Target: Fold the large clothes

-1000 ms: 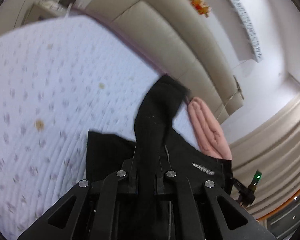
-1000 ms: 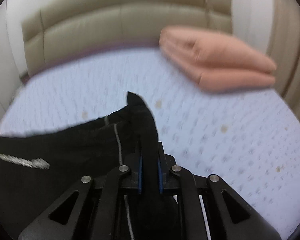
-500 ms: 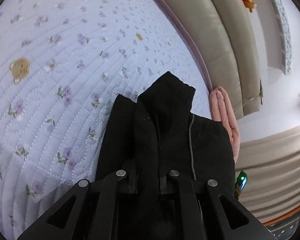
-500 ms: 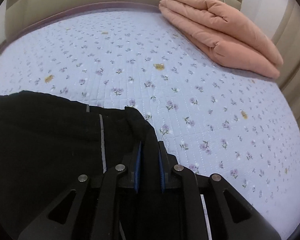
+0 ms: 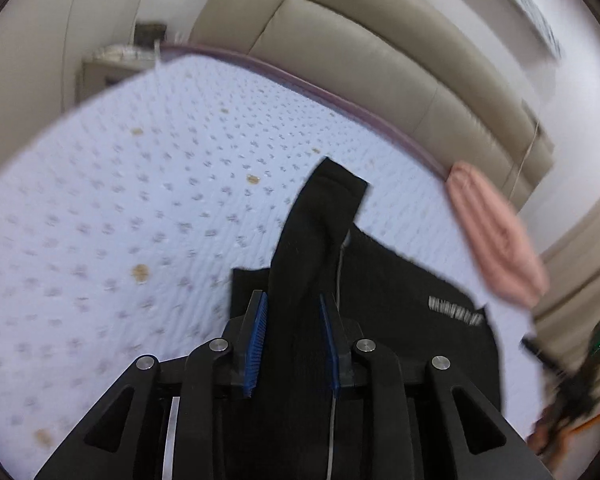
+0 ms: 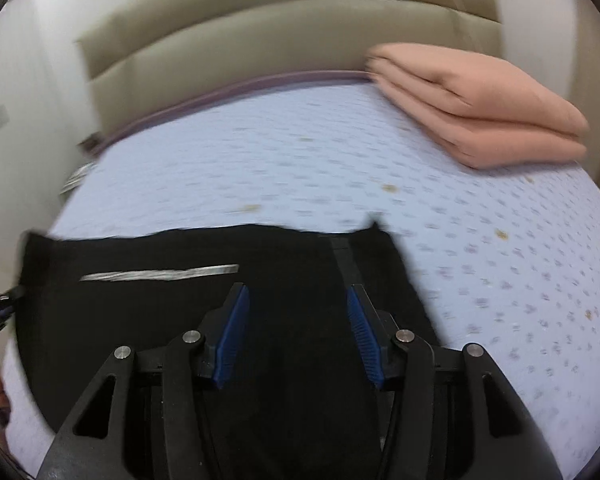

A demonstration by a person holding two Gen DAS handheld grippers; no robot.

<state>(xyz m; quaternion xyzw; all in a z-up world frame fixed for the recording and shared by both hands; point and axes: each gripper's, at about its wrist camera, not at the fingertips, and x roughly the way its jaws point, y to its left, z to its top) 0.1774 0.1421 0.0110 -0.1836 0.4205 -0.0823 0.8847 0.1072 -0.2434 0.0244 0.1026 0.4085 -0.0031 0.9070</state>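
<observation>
A black garment with a silver printed strip lies on the lilac flowered bedspread. In the left wrist view one black band of it runs forward between the fingers of my left gripper, whose jaws stand partly apart with the cloth loose between the blue pads. In the right wrist view the garment lies flat and spread wide under my right gripper, which is open and holds nothing. The silver strip shows to the left.
A folded pink blanket lies at the bed's far right corner; it also shows in the left wrist view. A beige padded headboard stands behind the bed. A bedside table stands at the far left.
Both grippers have opened and let go of the black cloth. The garment now lies flat on the bed, and both grippers have tilted up and drawn back.
</observation>
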